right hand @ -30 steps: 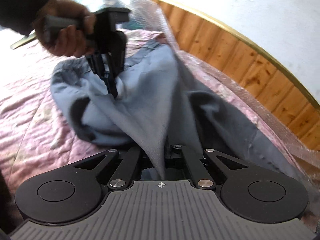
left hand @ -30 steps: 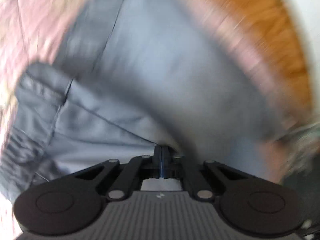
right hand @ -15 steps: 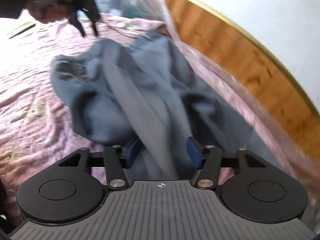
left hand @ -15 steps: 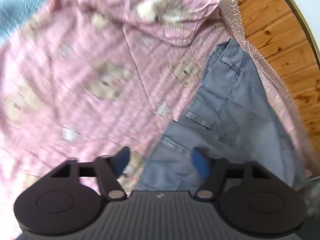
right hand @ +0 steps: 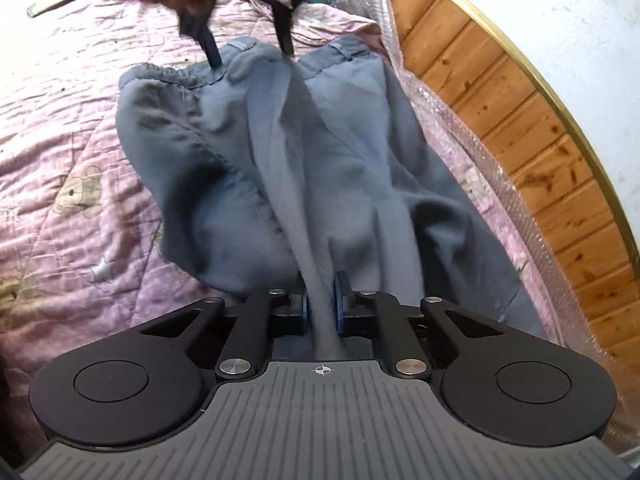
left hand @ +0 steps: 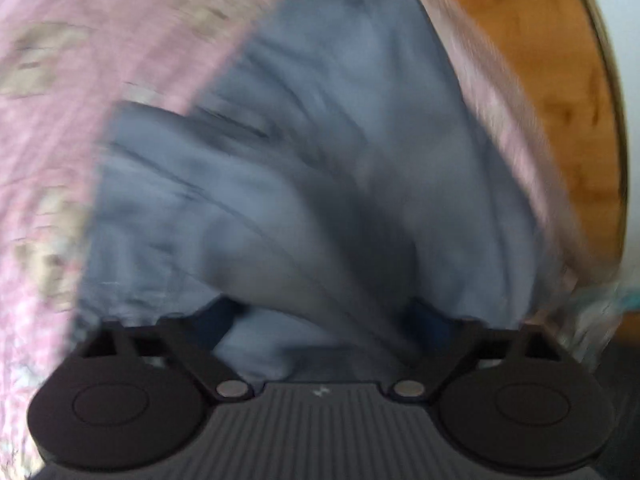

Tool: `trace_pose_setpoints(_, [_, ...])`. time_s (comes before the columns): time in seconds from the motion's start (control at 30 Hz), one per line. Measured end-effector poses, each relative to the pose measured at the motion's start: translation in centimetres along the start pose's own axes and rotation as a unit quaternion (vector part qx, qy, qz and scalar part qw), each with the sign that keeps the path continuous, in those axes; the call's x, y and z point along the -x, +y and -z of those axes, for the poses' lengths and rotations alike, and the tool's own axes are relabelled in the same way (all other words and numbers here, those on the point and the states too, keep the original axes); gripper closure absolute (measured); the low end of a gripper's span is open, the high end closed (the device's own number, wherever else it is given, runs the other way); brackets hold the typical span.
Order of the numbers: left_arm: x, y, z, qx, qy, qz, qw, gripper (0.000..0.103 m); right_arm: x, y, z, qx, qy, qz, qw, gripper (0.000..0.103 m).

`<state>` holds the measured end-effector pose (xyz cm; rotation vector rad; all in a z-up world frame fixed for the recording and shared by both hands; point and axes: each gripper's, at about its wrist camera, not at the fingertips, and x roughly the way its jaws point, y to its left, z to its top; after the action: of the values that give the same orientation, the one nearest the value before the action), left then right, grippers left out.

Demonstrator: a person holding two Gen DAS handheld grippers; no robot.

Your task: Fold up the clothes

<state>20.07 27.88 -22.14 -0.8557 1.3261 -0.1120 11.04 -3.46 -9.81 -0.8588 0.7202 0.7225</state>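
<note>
Right wrist view is showing grey trousers (right hand: 304, 152) lying rumpled on the quilted pink bedspread (right hand: 60, 128), right claw (right hand: 319, 306) pinching a fold, left claw (right hand: 250, 50) spread at the waistband; left view is blurring.

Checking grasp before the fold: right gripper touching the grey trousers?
Touching. Right wrist view: the right gripper has a ridge of the grey trousers pinched between both blue pads.

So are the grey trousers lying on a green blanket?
No, the grey trousers lie on a pink quilt with teddy bears.
</note>
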Motion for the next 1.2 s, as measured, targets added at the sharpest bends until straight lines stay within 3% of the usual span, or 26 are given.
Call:
trace_pose_setpoints(0.03, [-1.1,-0.7,0.0,-0.012,0.013,-0.008,0.9998,0.102,0.1,0.1,0.4,-0.012,0.002,-0.001,1.000,0.093])
trace_pose_setpoints(0.07, [-2.1,-1.5,0.1,-0.025,0.027,-0.015,0.9992,0.100,0.7,-0.2,1.1,-0.043,0.002,0.002,0.999,0.090])
trace_pose_setpoints(0.1, [-3.0,-2.1,0.2,-0.037,0.035,-0.021,0.9985,0.101,1.3,-0.6,1.9,-0.076,0.001,0.006,0.997,0.071])
trace_pose_setpoints(0.13, [-2.2,-2.2,0.5,-0.045,0.019,-0.017,0.9987,0.101,2.0,-0.9,2.7,-0.108,0.000,0.010,0.994,0.050])
trace_pose_setpoints(0.17, [-1.1,-2.1,0.9,-0.047,0.001,-0.006,0.9989,0.101,3.2,-1.7,4.1,-0.162,-0.003,0.013,0.987,0.043])
trace_pose_setpoints(0.2, [0.2,-1.8,1.3,-0.043,-0.017,0.013,0.9989,0.101,4.6,-3.1,6.6,-0.237,-0.007,0.017,0.971,0.035])
trace_pose_setpoints(0.27, [2.9,-1.0,2.4,-0.030,-0.052,0.035,0.9976,0.101,7.6,-5.9,12.1,-0.389,-0.015,0.026,0.921,0.024])
trace_pose_setpoints(0.33, [3.6,-0.5,3.3,-0.014,-0.062,0.036,0.9973,0.101,10.0,-8.6,20.7,-0.558,-0.014,0.059,0.828,0.018])
trace_pose_setpoints(0.37, [3.5,-0.4,3.6,-0.009,-0.062,0.033,0.9975,0.101,10.7,-9.3,25.4,-0.632,-0.018,0.074,0.771,0.018])
trace_pose_setpoints(0.47, [2.9,-2.0,4.0,-0.004,-0.063,0.003,0.9980,0.097,12.4,-11.2,39.1,-0.813,-0.036,0.108,0.570,0.018])
trace_pose_setpoints(0.5, [2.7,-2.7,4.0,-0.003,-0.066,-0.010,0.9978,0.087,12.4,-11.5,42.2,-0.844,-0.036,0.113,0.523,0.018])
trace_pose_setpoints(0.53, [2.9,-3.4,4.0,-0.003,-0.078,-0.018,0.9968,0.069,12.3,-11.9,45.1,-0.871,-0.035,0.117,0.477,0.018])
trace_pose_setpoints(0.57, [3.0,-4.1,4.0,-0.004,-0.090,-0.027,0.9956,0.058,12.0,-12.3,47.1,-0.884,-0.035,0.124,0.448,0.018])
trace_pose_setpoints(0.6, [2.7,-4.7,4.0,-0.009,-0.100,-0.037,0.9943,0.037,11.8,-12.7,48.9,-0.896,-0.036,0.132,0.423,0.016])
trace_pose_setpoints(0.63, [2.4,-5.3,4.0,-0.013,-0.110,-0.047,0.9928,0.024,11.1,-13.1,50.1,-0.901,-0.032,0.134,0.412,0.015])
trace_pose_setpoints(0.7, [0.8,-5.8,3.7,-0.018,-0.106,-0.071,0.9917,0.021,9.7,-13.6,52.0,-0.906,-0.024,0.137,0.401,0.017])
trace_pose_setpoints(0.73, [-0.3,-5.7,3.5,-0.018,-0.095,-0.085,0.9916,0.033,9.0,-13.8,52.4,-0.904,-0.025,0.134,0.404,0.019])
trace_pose_setpoints(0.77, [-1.4,-5.7,3.2,-0.017,-0.084,-0.098,0.9915,0.054,8.4,-14.0,52.7,-0.900,-0.031,0.135,0.412,0.018])
trace_pose_setpoints(0.8, [-2.0,-5.4,2.9,-0.006,-0.070,-0.104,0.9922,0.097,8.2,-14.3,52.5,-0.894,-0.040,0.145,0.423,0.023])
trace_pose_setpoints(0.83, [-2.4,-5.2,2.5,0.003,-0.060,-0.109,0.9923,0.102,8.0,-14.9,52.3,-0.887,-0.052,0.142,0.437,0.064])
trace_pose_setpoints(0.87, [-1.6,-5.4,2.3,0.004,-0.077,-0.109,0.9911,0.102,7.6,-15.8,52.1,-0.881,-0.063,0.129,0.450,0.089])
trace_pose_setpoints(0.9, [-0.5,-6.4,1.6,-0.005,-0.101,-0.104,0.9895,0.102,7.8,-16.8,51.6,-0.876,-0.075,0.127,0.460,0.098])
trace_pose_setpoints(0.97, [3.3,-9.2,0.2,-0.021,-0.157,-0.061,0.9855,0.103,8.7,-19.5,49.9,-0.858,-0.105,0.129,0.486,0.099])
trace_pose_setpoints(1.03, [8.6,-13.0,-0.6,-0.052,-0.219,-0.005,0.9743,0.102,10.4,-23.0,47.1,-0.835,-0.158,0.128,0.512,0.100])
trace_pose_setpoints(1.1, [14.1,-16.3,0.0,-0.091,-0.275,0.043,0.9562,0.103,13.1,-26.7,43.7,-0.807,-0.219,0.126,0.534,0.101])
trace_pose_setpoints(1.2, [21.6,-19.2,2.7,-0.150,-0.345,0.100,0.9210,0.103,17.8,-30.1,39.9,-0.772,-0.295,0.126,0.549,0.101])
